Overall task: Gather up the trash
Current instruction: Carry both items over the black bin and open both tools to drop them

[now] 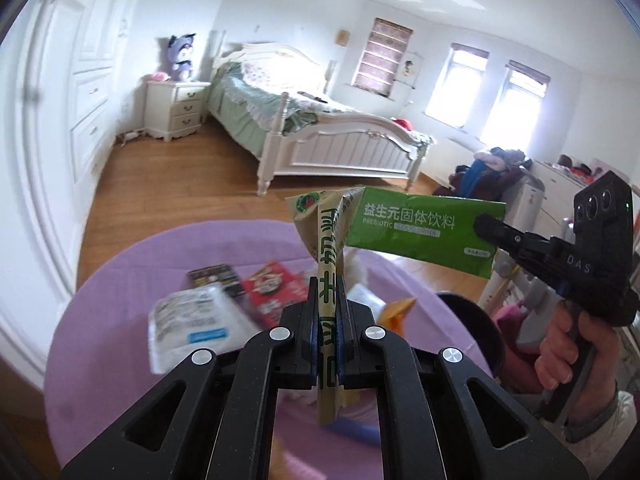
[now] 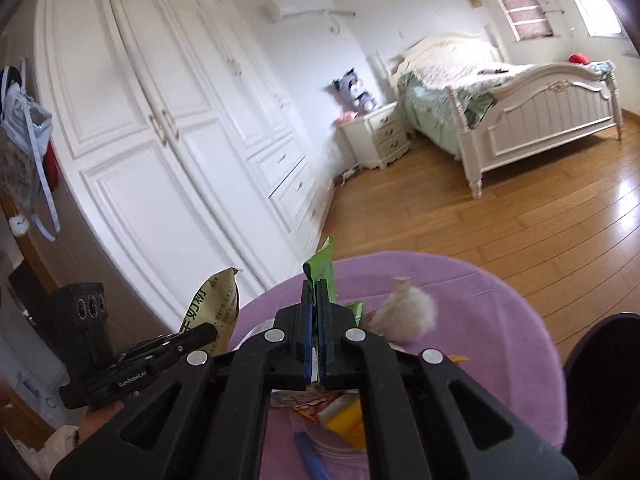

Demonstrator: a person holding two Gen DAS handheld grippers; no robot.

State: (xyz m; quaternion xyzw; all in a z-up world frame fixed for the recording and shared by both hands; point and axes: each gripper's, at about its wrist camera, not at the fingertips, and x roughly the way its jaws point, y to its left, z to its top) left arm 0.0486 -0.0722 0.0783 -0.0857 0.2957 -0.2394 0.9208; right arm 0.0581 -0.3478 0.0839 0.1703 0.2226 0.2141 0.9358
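Observation:
My left gripper [image 1: 328, 300] is shut on a tan sachet with green lettering [image 1: 326, 232], held upright above the round purple table [image 1: 120, 280]. My right gripper [image 2: 318, 292] is shut on a green prebiotic drink sachet [image 2: 322, 264]; in the left wrist view that green sachet [image 1: 420, 232] hangs in the air right of the tan one, pinched by the right gripper [image 1: 486, 226]. The tan sachet [image 2: 218, 304] and left gripper [image 2: 200, 334] show at lower left in the right wrist view. More wrappers lie on the table: white [image 1: 192, 324], red [image 1: 272, 292], black [image 1: 216, 278].
A fluffy beige ball [image 2: 408, 314], yellow and blue wrappers [image 2: 344, 420] lie on the table. A dark bin rim [image 2: 604, 384] stands at the table's right. Beyond are wood floor, a white bed [image 1: 320, 128], nightstand [image 1: 176, 108] and wardrobe [image 2: 160, 120].

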